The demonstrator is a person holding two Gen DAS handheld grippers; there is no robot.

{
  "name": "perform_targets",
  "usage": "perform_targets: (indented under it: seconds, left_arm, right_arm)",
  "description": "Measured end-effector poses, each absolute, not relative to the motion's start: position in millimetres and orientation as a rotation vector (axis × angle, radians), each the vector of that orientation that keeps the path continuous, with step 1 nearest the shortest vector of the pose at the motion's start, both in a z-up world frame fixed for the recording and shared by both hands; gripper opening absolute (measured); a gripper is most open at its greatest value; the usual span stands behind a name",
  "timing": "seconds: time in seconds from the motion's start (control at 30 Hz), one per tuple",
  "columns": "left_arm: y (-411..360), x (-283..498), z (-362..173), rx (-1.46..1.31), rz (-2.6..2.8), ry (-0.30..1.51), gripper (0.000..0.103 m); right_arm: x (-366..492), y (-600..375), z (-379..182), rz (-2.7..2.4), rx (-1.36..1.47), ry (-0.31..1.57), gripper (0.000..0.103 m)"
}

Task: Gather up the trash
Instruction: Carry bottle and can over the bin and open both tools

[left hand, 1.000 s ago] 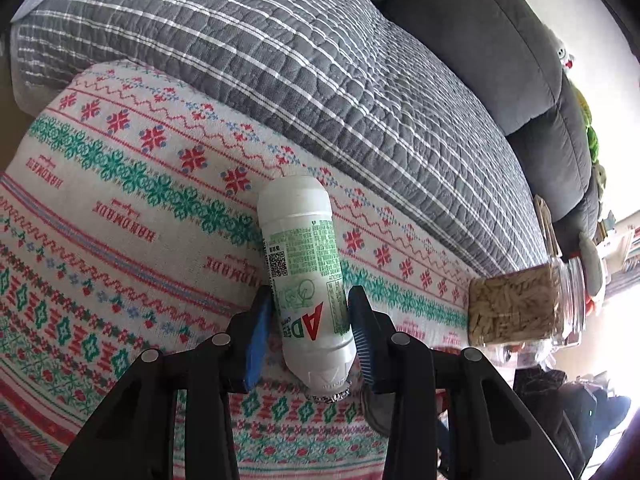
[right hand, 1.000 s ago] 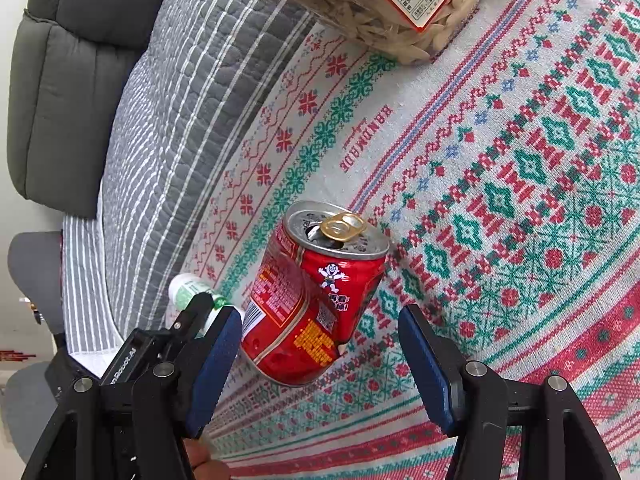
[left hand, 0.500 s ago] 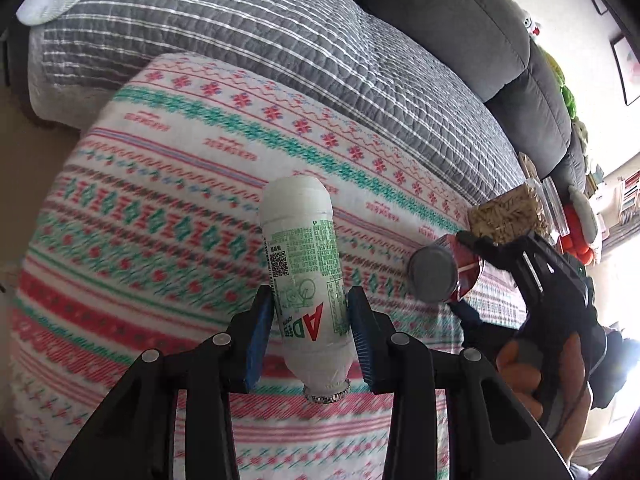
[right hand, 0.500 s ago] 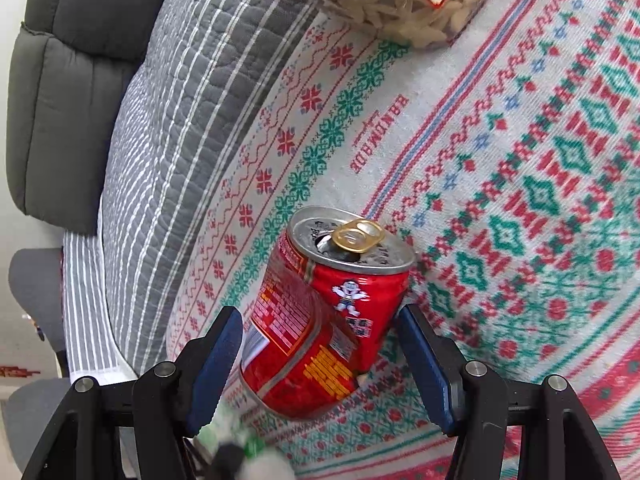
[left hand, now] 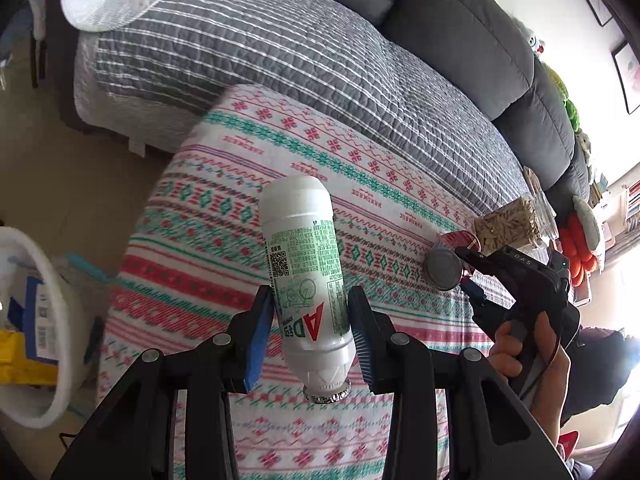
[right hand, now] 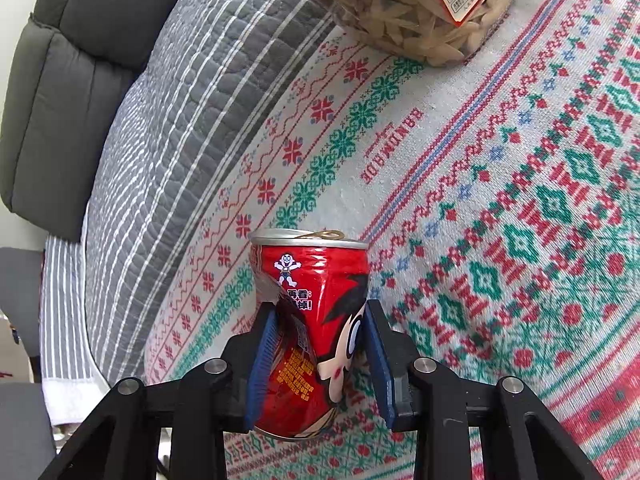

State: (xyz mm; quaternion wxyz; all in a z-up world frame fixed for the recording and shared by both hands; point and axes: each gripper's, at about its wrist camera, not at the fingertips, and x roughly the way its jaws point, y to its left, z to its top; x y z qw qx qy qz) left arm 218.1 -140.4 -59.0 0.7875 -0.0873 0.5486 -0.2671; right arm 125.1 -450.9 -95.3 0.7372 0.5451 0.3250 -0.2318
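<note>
Between the blue pads of the left gripper [left hand: 310, 338], seen from the left wrist, a white bottle [left hand: 306, 276] with a green label is clamped around its lower body, neck toward the camera, base pointing out over the patterned tablecloth [left hand: 224, 240]. A white bin [left hand: 48, 360] sits at the left edge (paper scraps inside). Farther right, the right gripper [left hand: 464, 276] grasps a red can [left hand: 446, 266] near a jar of seeds [left hand: 506, 226].

From the right wrist, the right gripper [right hand: 320, 356] is closed on the dented red can [right hand: 312, 320], pads pressing its lower sides, top rim and pull tab pointing away. The seed jar [right hand: 408, 8] stands beyond, well apart.
</note>
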Motion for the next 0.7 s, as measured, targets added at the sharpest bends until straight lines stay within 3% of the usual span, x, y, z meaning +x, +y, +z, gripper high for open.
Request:
perform_targets:
  seconds: [0.7]
  left_arm:
    - [59, 197, -36, -0.334, -0.378, 1.105, 0.04]
  right_arm:
    - [97, -403, -84, -0.46, 1.179, 0.69, 0.034]
